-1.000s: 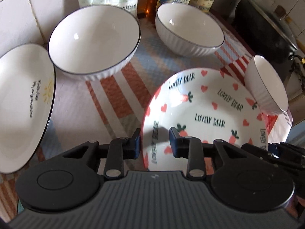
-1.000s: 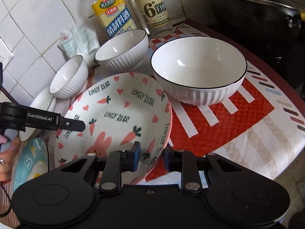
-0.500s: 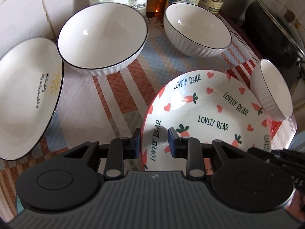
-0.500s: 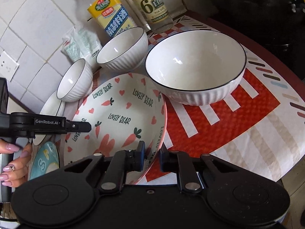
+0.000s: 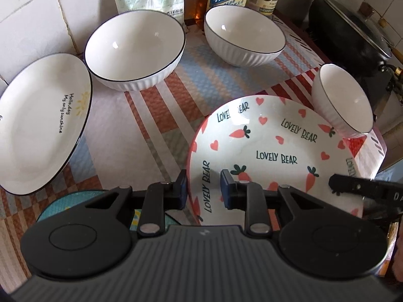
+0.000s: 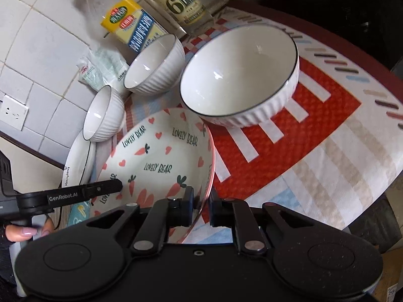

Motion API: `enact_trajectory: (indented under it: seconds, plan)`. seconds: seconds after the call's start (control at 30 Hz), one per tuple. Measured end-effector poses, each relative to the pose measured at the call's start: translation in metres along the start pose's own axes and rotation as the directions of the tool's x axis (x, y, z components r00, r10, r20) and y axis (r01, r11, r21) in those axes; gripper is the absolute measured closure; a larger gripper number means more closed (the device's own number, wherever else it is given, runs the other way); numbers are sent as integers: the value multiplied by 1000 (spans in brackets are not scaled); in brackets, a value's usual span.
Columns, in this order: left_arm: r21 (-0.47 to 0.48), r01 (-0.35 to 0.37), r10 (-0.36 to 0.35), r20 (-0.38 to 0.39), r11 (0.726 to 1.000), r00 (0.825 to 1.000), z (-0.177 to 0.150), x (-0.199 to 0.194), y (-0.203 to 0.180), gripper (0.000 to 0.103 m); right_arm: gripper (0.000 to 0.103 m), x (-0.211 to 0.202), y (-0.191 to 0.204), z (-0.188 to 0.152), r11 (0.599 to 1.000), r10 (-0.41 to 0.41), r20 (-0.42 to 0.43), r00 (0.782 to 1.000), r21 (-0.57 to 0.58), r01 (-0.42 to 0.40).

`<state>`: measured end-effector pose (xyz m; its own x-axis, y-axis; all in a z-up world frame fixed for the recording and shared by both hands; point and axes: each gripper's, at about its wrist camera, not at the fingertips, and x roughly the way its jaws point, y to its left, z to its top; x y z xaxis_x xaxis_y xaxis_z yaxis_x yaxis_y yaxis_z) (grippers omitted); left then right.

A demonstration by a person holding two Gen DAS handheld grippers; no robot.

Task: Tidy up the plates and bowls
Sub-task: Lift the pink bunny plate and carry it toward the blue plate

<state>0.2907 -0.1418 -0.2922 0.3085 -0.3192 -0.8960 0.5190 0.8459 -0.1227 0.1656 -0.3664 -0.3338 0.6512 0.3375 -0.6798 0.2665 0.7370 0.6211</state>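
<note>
On the striped mat, your right gripper has just clamped the carrot plate's rim, left gripper straddling it loosely, ready for lifting.

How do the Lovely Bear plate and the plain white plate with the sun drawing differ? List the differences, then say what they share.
The Lovely Bear plate is round, pink-rimmed and covered in carrots and hearts; the sun plate looks oval, black-rimmed and nearly plain. Both tongs straddle the Lovely Bear plate's rim; none touch the sun plate. Both are white inside, empty, with printed words.
</note>
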Motion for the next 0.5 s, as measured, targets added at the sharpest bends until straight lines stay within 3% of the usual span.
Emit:
enact_trajectory:
  seconds: [0.27,0.5]
  plan:
    - [-48,11,-9,41,999,999,-14,-20,3,78,87,-13,4,-1,999,20,4,1000,-39,-19]
    - [-93,8,3,109,996,994,-33,-61,17,78,87,-34,30,-5,994,71,-4,997,-84,-72]
